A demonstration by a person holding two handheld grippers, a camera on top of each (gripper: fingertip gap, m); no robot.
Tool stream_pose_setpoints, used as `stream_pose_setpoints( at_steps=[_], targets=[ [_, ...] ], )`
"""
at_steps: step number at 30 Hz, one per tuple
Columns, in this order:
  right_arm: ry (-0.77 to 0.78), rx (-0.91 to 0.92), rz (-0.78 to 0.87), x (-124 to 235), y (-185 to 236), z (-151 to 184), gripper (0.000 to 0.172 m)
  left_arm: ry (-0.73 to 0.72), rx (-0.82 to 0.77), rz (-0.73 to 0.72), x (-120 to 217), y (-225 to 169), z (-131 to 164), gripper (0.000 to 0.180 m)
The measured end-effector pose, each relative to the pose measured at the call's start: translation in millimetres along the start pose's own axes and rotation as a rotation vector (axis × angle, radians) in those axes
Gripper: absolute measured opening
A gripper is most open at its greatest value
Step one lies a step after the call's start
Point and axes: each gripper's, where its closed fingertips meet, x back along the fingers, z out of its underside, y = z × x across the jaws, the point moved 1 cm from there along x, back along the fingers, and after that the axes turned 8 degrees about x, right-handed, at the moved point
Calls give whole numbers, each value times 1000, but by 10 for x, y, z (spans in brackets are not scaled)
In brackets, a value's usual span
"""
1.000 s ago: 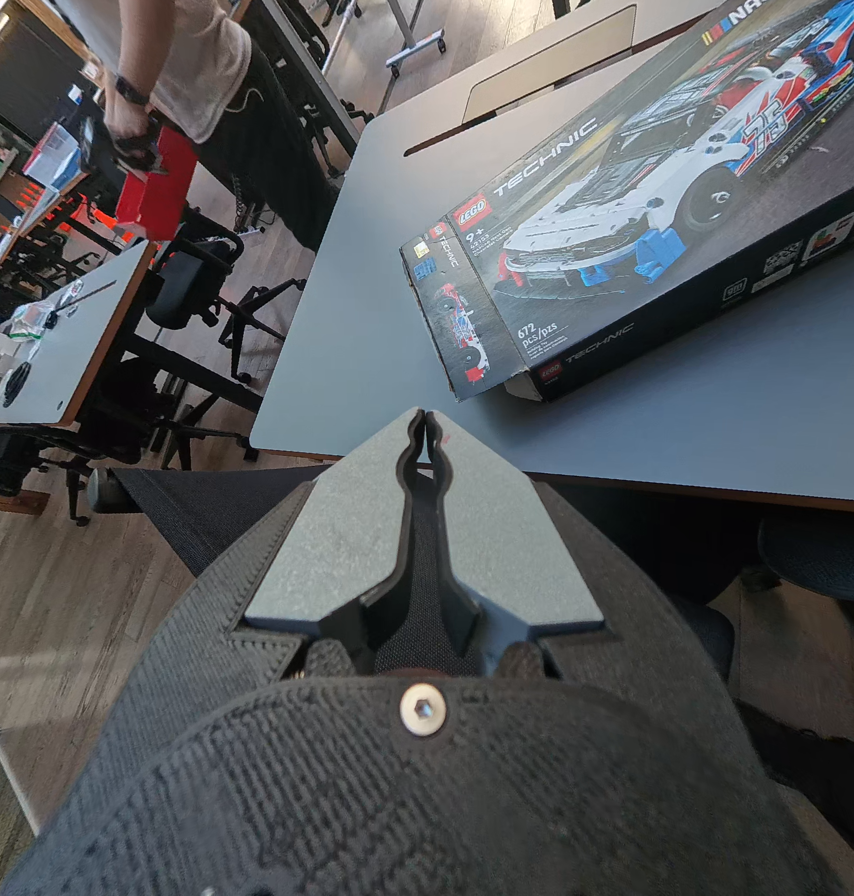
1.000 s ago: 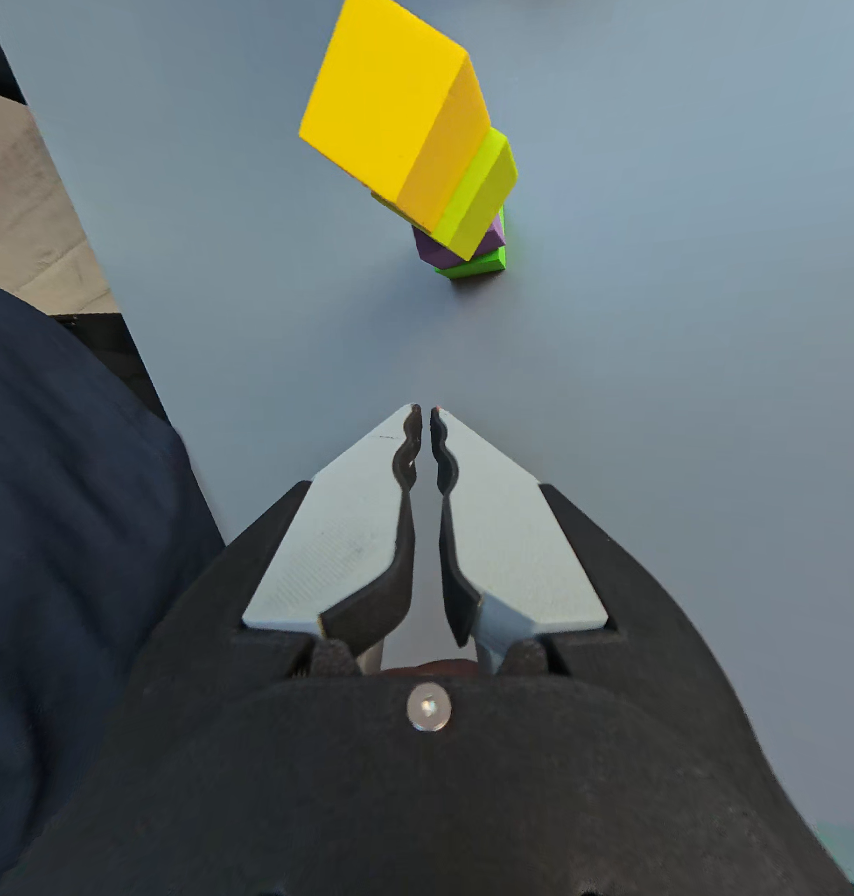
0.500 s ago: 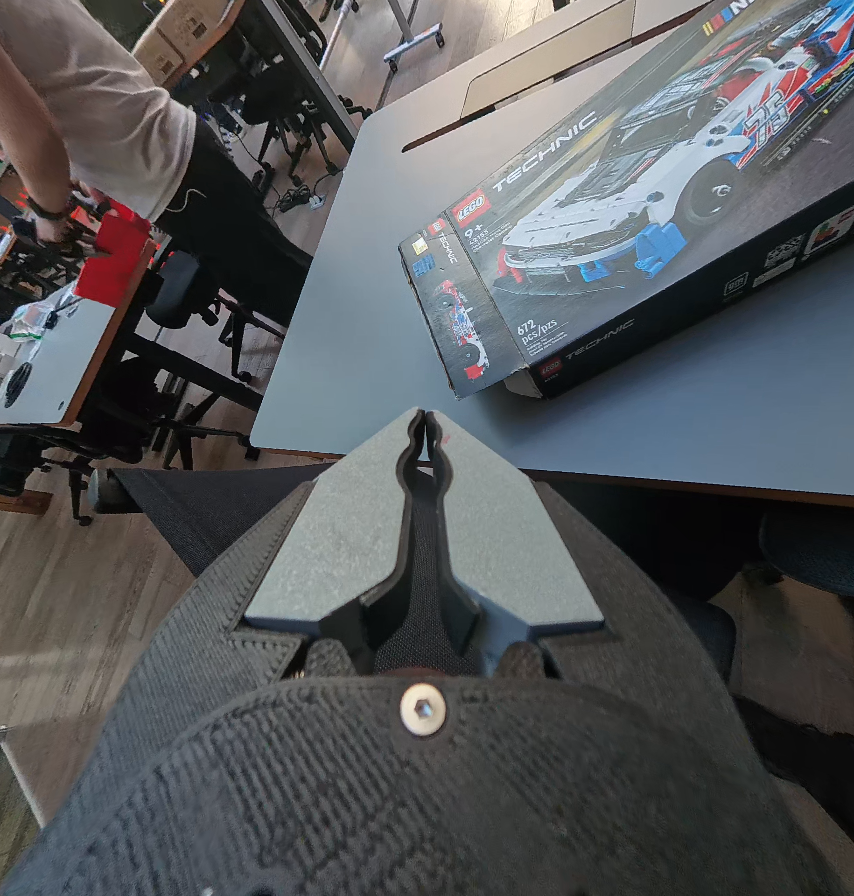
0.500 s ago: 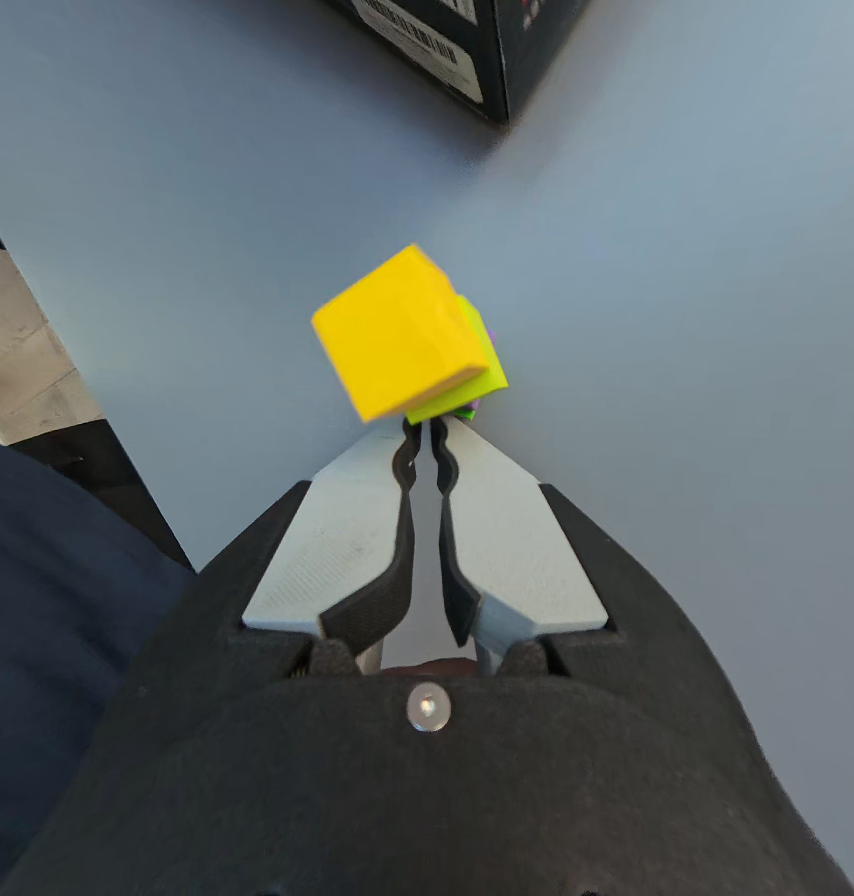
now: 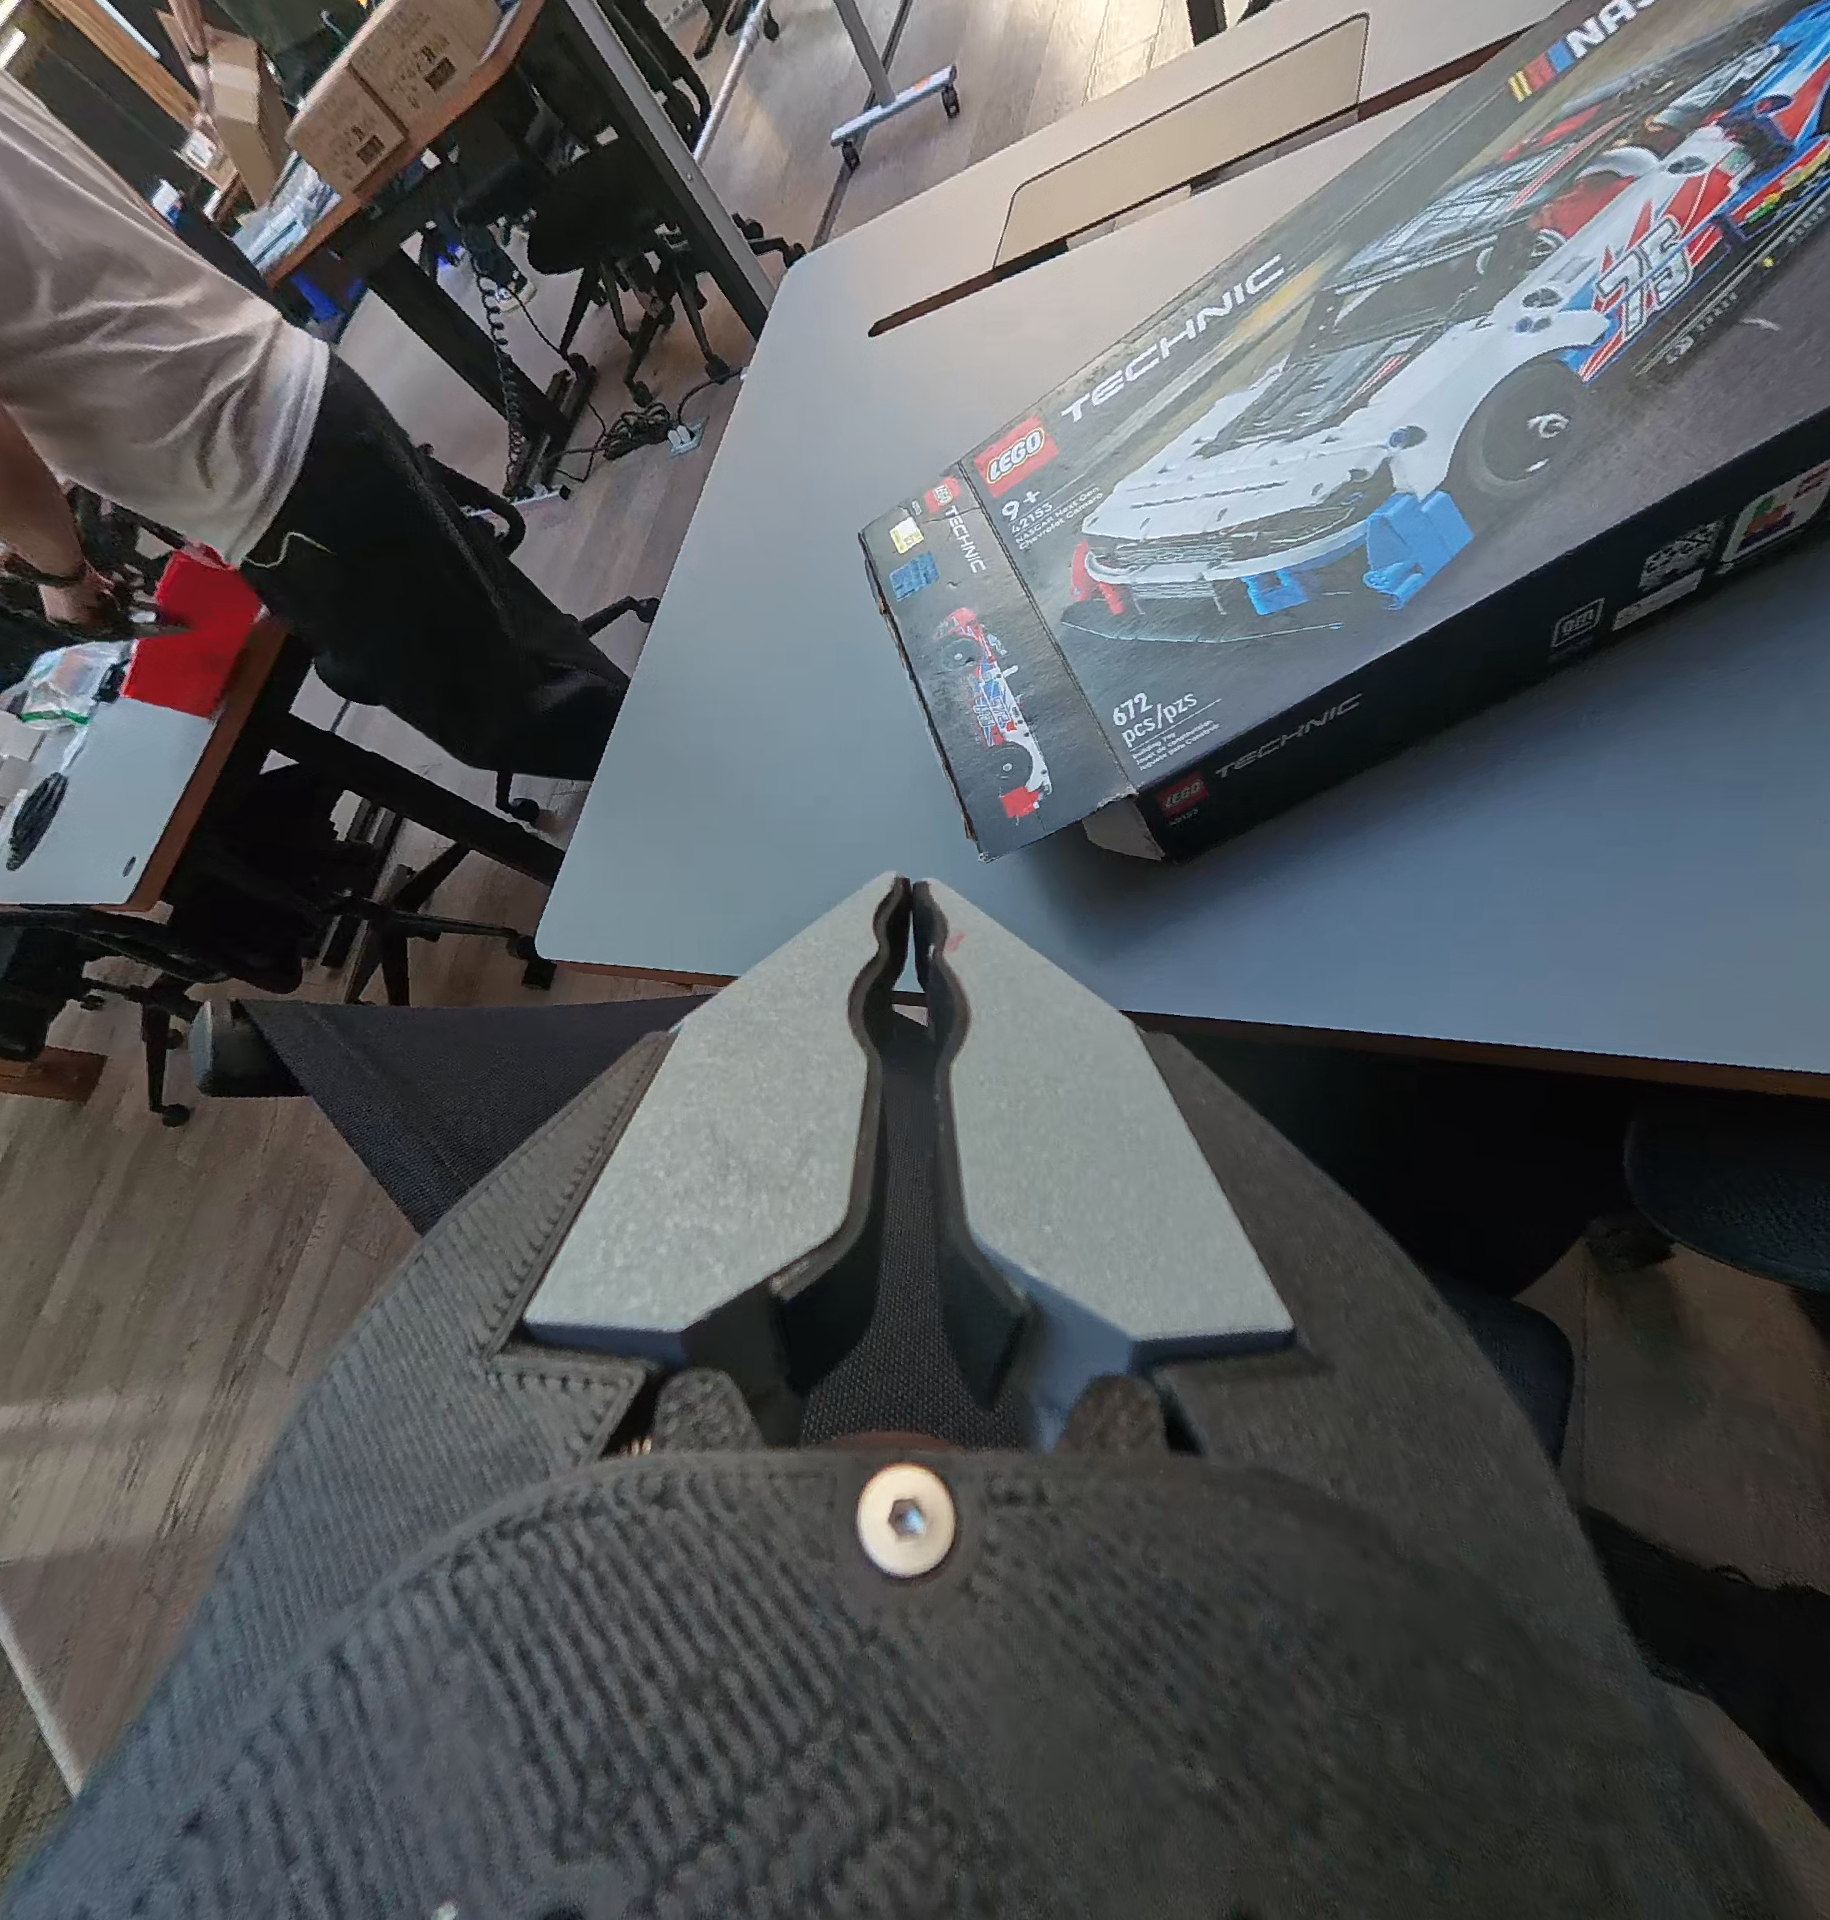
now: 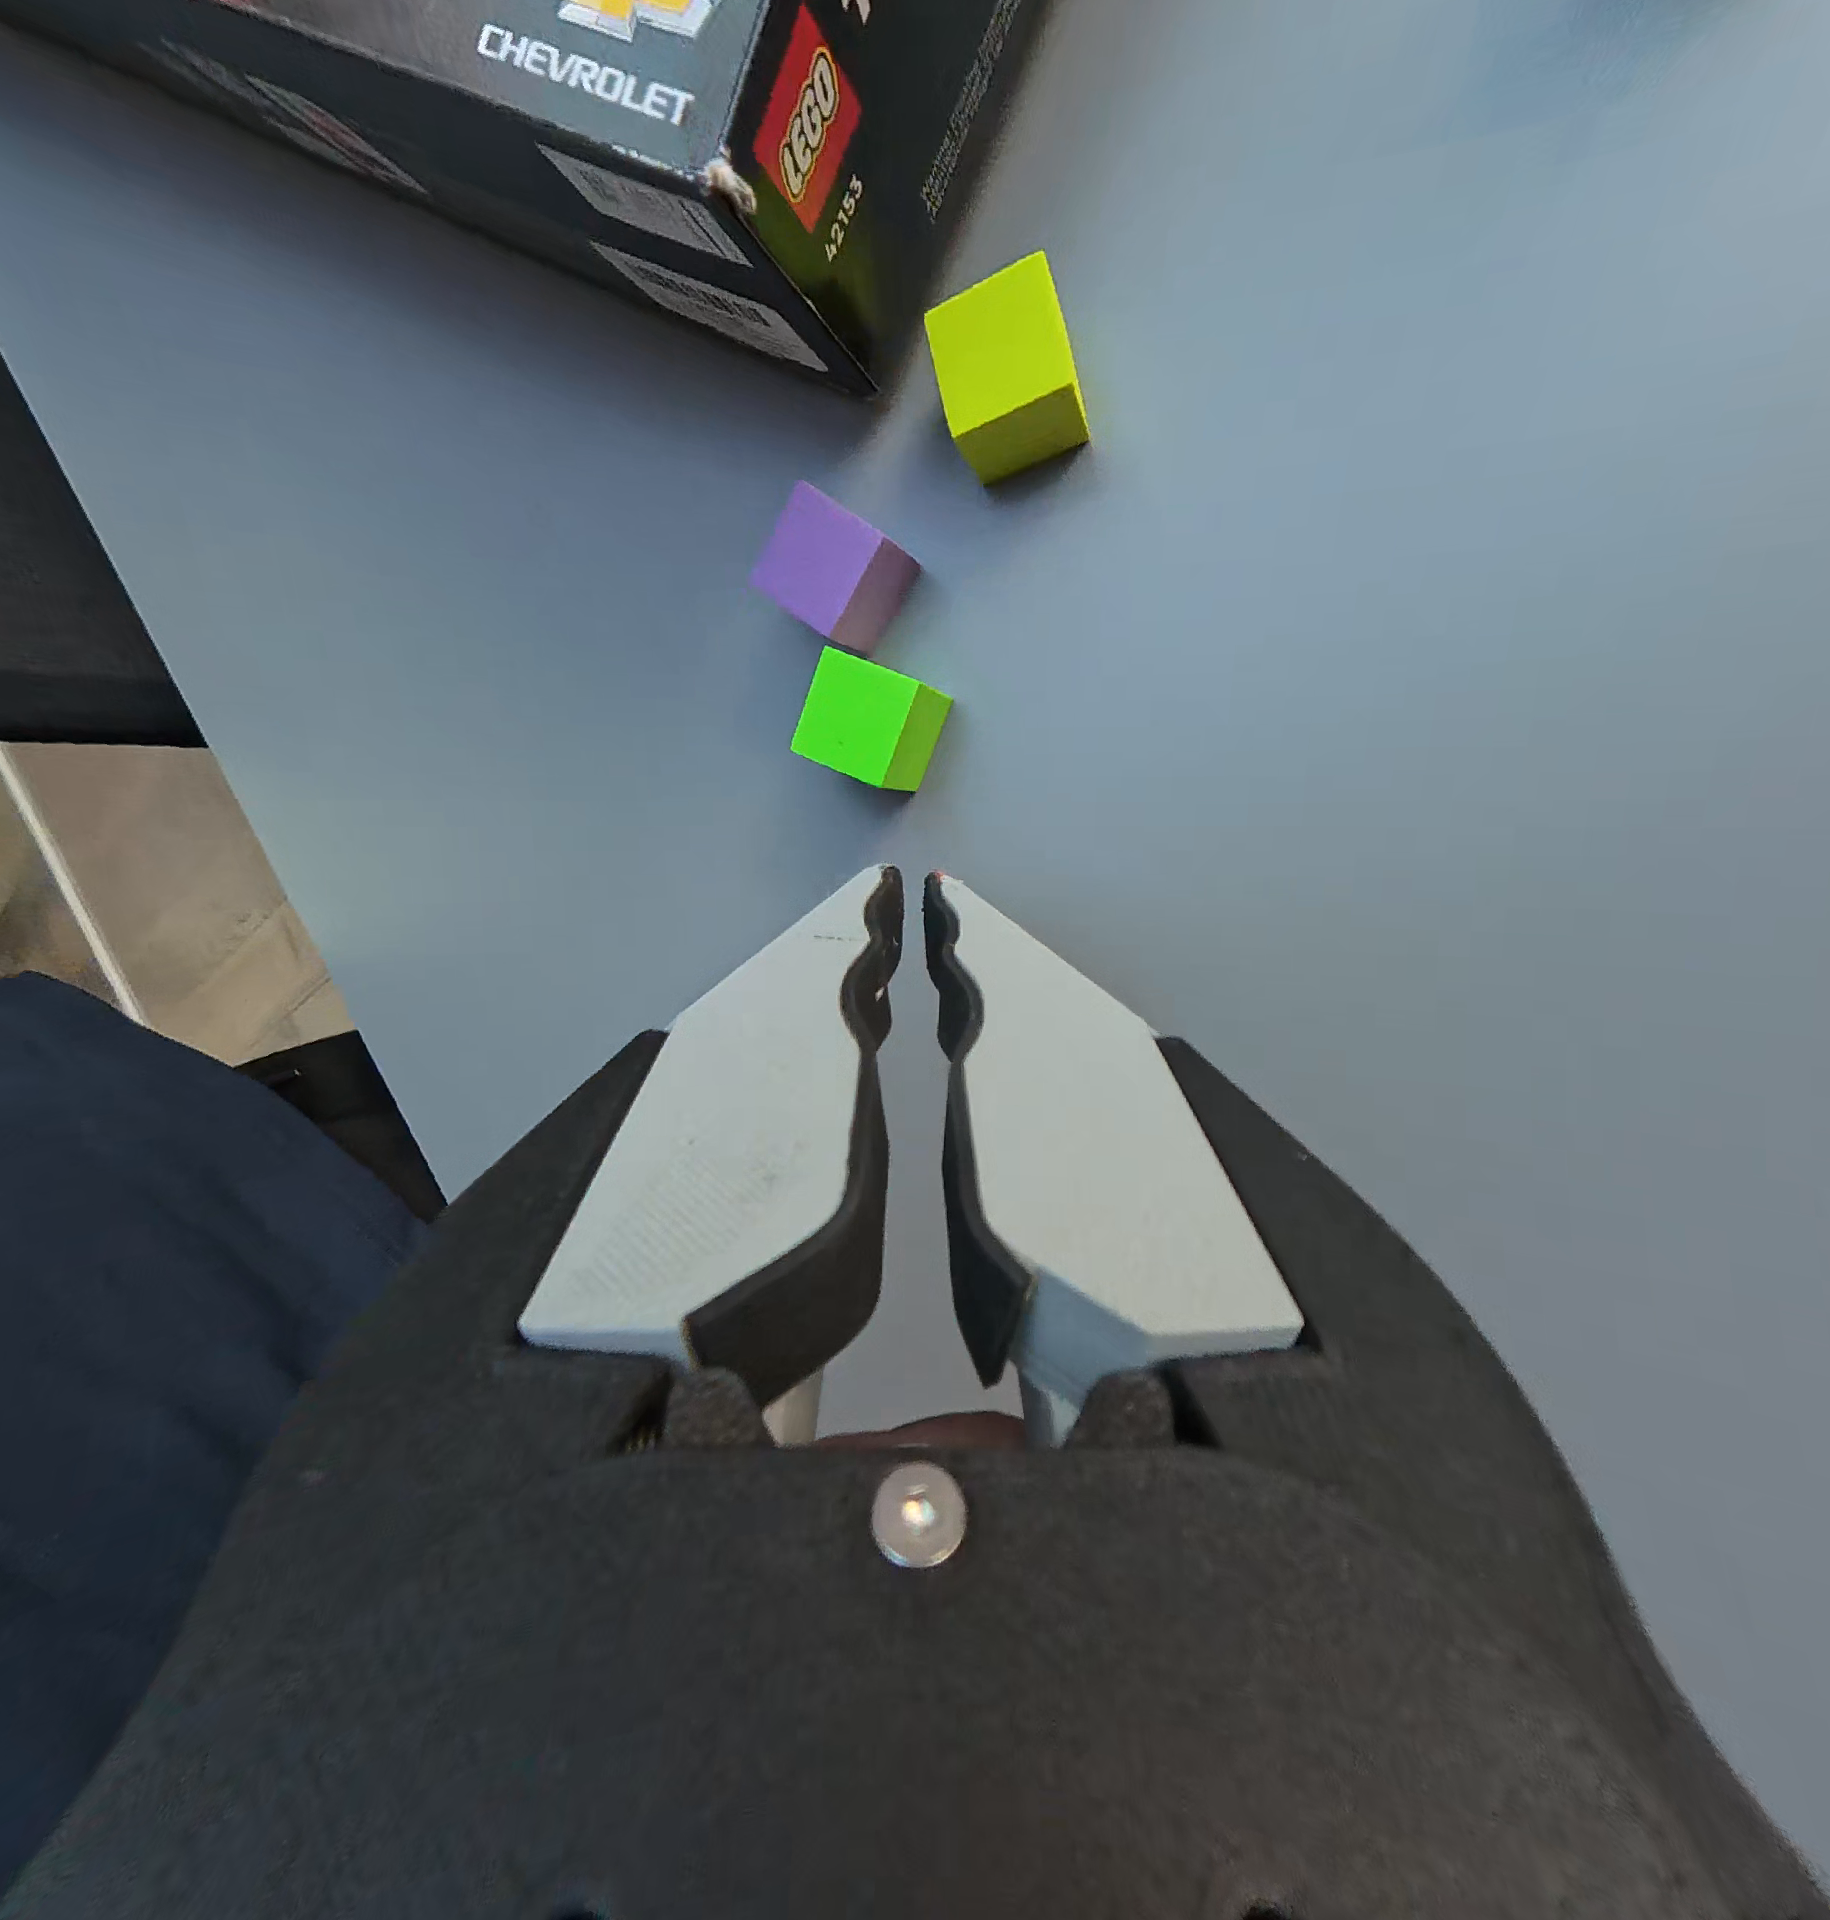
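Observation:
In the right wrist view three cubes lie apart on the grey-blue table [image 6: 1410, 727]: a green cube [image 6: 869, 717] nearest, a purple cube [image 6: 833, 566] just behind it, and a lime cube [image 6: 1004, 369] farther off by the corner of a dark printed box [image 6: 599, 135]. My right gripper [image 6: 913, 878] is shut with nothing between its pads, a short way in front of the green cube. My left gripper [image 5: 909, 888] is shut with nothing in it, at the table's near edge, short of the box [image 5: 1410, 468].
A dark chair back [image 5: 423, 1081] sits below the left gripper. A person in a light shirt [image 5: 111, 312] stands at the left by another table with a red box [image 5: 189, 644]. Dark blue cloth [image 6: 111, 1299] fills the right view's lower left. The gap from one gripper's tips to the other's is roughly 55 cm.
The stack of cubes with a yellow cube on top has fallen apart after my shut right gripper reached it; the cubes now lie scattered and the yellow one is out of view. The left gripper stayed still.

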Motion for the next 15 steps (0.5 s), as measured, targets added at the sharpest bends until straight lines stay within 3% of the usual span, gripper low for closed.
stream_pose_setpoints(
  at_steps=[7,15],
  targets=[
    [-13,-41,-40,-63,51,218,6,18,-26,9,-14,-41,29,0],
    [-36,-5,-77,-36,202,170,8,38,-66,24,-28,-106,63,0]
  ],
)
